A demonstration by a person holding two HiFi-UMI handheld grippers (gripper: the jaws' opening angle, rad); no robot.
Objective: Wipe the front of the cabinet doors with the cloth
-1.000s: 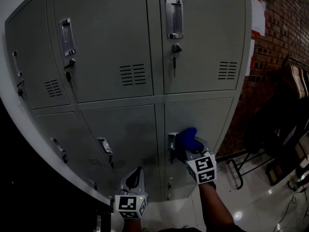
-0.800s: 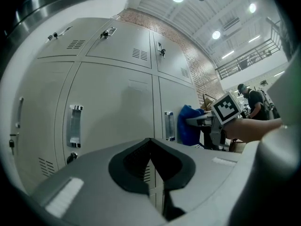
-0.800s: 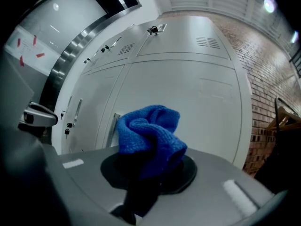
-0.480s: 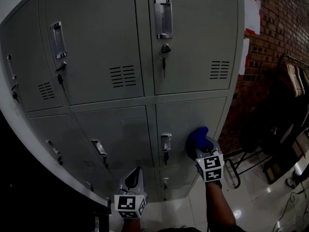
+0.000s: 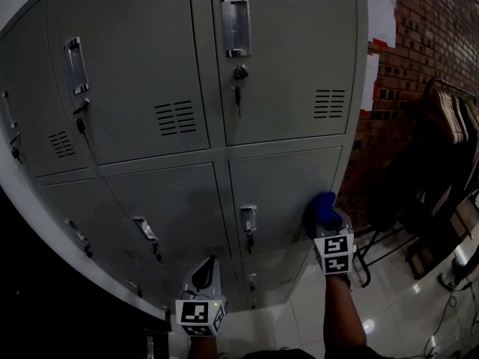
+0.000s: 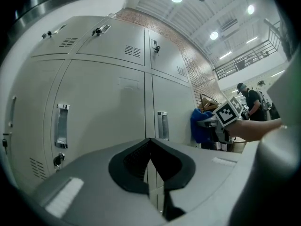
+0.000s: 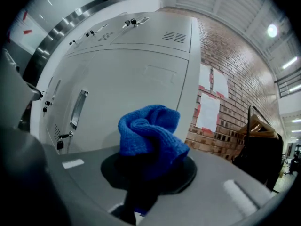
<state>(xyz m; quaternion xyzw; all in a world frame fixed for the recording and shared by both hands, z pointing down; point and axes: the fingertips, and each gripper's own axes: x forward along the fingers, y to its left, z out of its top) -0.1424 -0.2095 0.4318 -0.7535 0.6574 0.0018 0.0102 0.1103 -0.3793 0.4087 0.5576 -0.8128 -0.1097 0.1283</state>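
Blue cloth (image 5: 322,205), now farther right

Right gripper (image 5: 329,226), arm outstretched, clamps the cloth (image 5: 322,206); left gripper (image 5: 203,274) hangs low, fingers (image 6: 133,163) together.

No text, number or brand is readable here. The white paper sheets (image 5: 380,15) on the brick wall (image 5: 426,51) are too small to show print. The left gripper (image 5: 204,269) and right gripper (image 5: 323,217) carry only square black-and-white markers.
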